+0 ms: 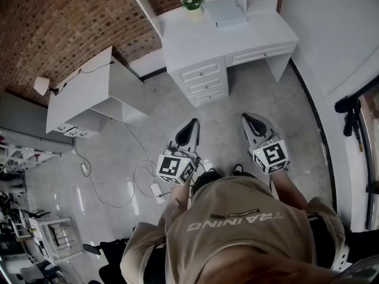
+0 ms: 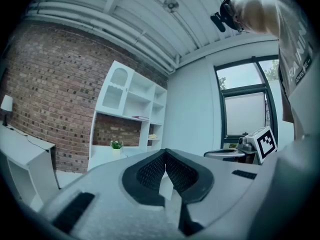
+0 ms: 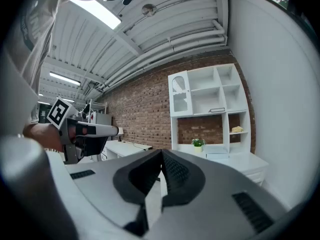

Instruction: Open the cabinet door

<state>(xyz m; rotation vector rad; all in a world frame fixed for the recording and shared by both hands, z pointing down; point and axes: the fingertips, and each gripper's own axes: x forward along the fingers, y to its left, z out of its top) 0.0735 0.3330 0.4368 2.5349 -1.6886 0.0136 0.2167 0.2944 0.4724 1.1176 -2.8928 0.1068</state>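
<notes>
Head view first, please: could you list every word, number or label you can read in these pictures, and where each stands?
"TRAINING": upside down across the back of the person's shirt.
Small black label beside it: too small to read.
Left gripper view: same print, only partly seen.

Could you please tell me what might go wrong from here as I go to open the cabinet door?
1. A power strip and its cable lie on the floor close to the person's left side; a step that way could catch them.
2. The left claw and right claw are both shut and empty; neither can grip the door until it opens.
3. A plant stands on the desk beneath the shelves and might get knocked.
</notes>
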